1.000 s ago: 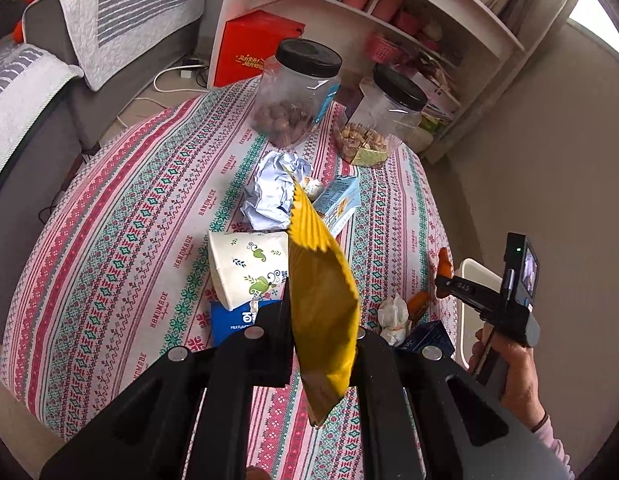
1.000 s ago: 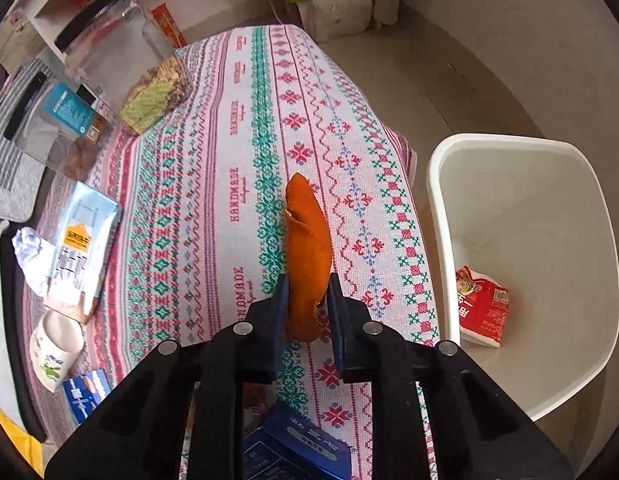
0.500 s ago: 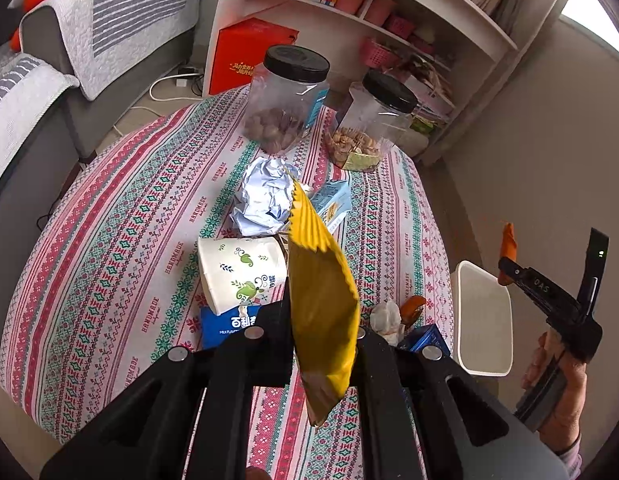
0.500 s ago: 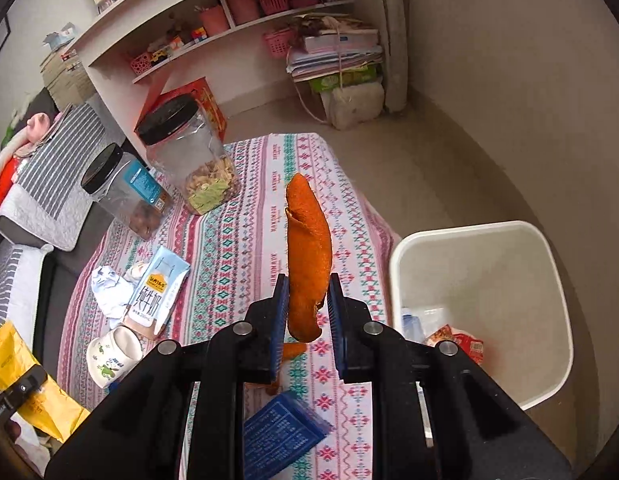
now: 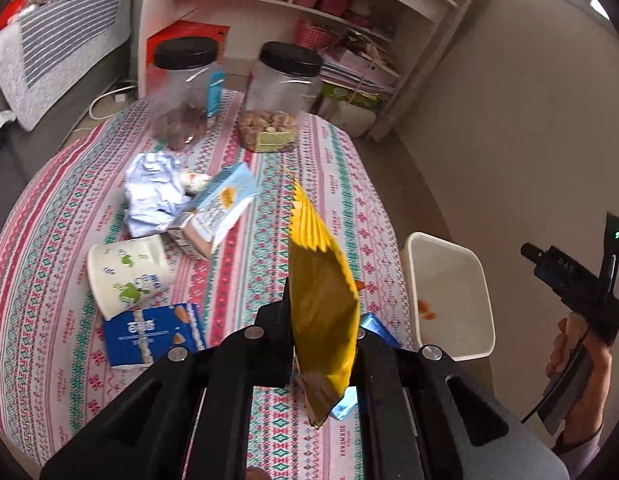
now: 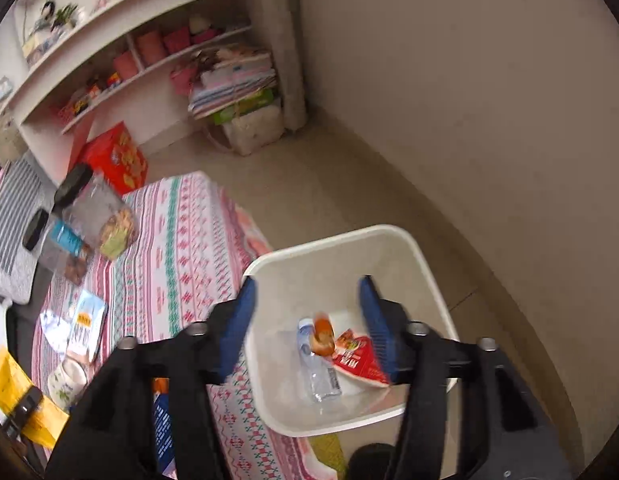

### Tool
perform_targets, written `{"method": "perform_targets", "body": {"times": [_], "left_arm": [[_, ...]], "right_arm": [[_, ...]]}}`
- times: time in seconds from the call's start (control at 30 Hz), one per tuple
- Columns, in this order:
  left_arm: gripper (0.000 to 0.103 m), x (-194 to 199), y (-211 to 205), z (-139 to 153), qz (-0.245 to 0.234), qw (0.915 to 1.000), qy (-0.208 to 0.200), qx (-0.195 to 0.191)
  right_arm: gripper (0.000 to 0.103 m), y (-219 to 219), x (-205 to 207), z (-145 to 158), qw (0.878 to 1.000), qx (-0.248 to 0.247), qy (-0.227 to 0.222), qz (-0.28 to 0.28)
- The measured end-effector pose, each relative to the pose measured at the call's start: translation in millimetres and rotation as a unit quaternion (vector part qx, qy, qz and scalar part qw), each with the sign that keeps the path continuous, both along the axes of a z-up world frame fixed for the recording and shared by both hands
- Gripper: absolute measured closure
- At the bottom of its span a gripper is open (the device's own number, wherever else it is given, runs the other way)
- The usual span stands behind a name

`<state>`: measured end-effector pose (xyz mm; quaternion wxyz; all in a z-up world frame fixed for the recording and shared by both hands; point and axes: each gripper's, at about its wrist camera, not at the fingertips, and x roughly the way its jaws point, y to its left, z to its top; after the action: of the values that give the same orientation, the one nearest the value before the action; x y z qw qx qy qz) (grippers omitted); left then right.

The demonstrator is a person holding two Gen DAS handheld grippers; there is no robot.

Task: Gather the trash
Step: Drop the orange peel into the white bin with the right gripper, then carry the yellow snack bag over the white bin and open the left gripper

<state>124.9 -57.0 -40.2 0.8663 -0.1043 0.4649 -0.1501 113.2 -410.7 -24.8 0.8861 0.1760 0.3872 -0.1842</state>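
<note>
The left gripper (image 5: 323,334) pinches a yellow snack bag (image 5: 321,292) upright above the counter (image 5: 49,248), with a paper cup (image 5: 125,272) and a blue packet (image 5: 153,334) lying to its left and a milk carton (image 5: 221,208) and crumpled foil wrapper (image 5: 151,192) beyond them. The right gripper (image 6: 309,320) hangs with its jaws spread wide and empty directly over the white bin (image 6: 405,248). Below and between its fingers an orange peel (image 6: 323,334) sits in the bin with a clear bottle (image 6: 319,368) and a red wrapper (image 6: 357,358).
</note>
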Motion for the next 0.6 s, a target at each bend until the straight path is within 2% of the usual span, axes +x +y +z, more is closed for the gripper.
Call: {"method": "perform_targets", "body": {"times": [0.03, 0.1, 0.13, 0.33, 0.5, 0.57, 0.6], "left_arm": [[0.095, 0.0, -11.8, -0.3, -0.011, 0.9999, 0.0, -0.002], [0.094, 0.6, -40.3, -1.0, -0.036, 0.9993, 0.001, -0.003], [0.094, 0.7, -55.7, -0.6, -0.048, 0.9988, -0.001, -0.002], [0.094, 2.6, -144.3, 17.2, -0.111, 0.9937, -0.011, -0.014], [0.094, 4.1, -212.2, 31.1, -0.158, 0.9869, -0.018, -0.024], [0.089, 4.9, -234.8, 32.0, -0.175, 0.9839, -0.015, -0.032], [0.069, 4.6, -242.6, 32.2, -0.181, 0.9829, -0.012, -0.034]], "right_arm": [[0.027, -5.2, -5.1, 5.2, 1.0, 0.003, -0.01, -0.009], [0.016, -20.6, -18.4, 16.5, 0.999, 0.019, -0.038, -0.034], [0.014, -30.2, -26.5, 21.2, 0.997, 0.032, -0.052, -0.048], [0.012, -79.4, -61.8, 30.9, 0.984, 0.113, -0.098, -0.101], [0.012, -105.2, -92.7, 42.3, 0.972, 0.12, -0.139, -0.145], [0.012, -116.0, -101.1, 44.1, 0.967, 0.125, -0.15, -0.164], [0.012, -120.3, -103.8, 43.7, 0.965, 0.127, -0.153, -0.173]]}}
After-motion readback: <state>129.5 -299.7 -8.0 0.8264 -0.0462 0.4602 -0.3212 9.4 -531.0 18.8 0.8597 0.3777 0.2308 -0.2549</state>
